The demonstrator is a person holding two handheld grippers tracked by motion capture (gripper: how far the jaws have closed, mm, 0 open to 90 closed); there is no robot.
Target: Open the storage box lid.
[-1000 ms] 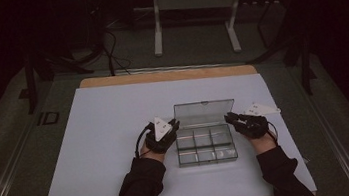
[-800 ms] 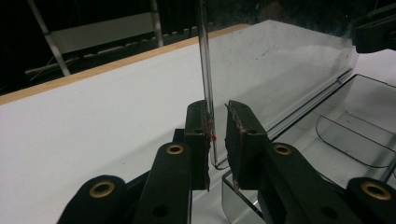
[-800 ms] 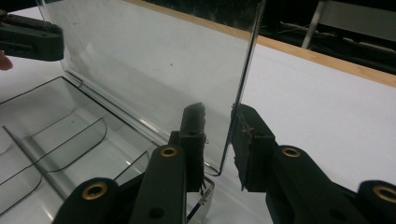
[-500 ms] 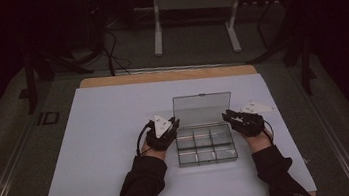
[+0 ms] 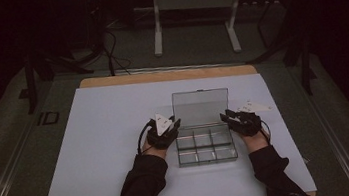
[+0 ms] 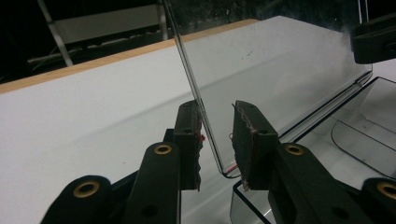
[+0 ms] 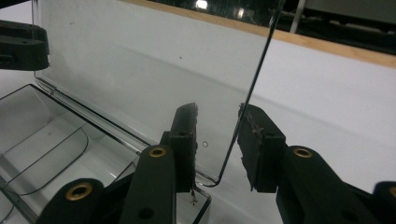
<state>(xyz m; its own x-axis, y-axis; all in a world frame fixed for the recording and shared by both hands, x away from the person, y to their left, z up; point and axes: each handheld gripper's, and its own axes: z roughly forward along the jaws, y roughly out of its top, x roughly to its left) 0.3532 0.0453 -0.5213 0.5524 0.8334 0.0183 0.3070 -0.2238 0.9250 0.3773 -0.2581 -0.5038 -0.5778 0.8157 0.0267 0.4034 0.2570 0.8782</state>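
Both forearms in dark sleeves enter from the near edge, angled slightly inward. Left hand-held gripper (image 5: pixel 165 129) sits left of centre, jaws pointing far-right, parted with a gap between the pads. Right hand-held gripper (image 5: pixel 239 120) sits right of centre at the same depth, jaws pointing far-left, likewise parted. The two are well apart.

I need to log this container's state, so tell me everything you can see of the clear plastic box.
The clear plastic box sits on the white table cover, base divided into six empty-looking compartments. Its hinged lid stands upright and open. The left tool and right tool each straddle a lid side edge, jaws not closed on it.
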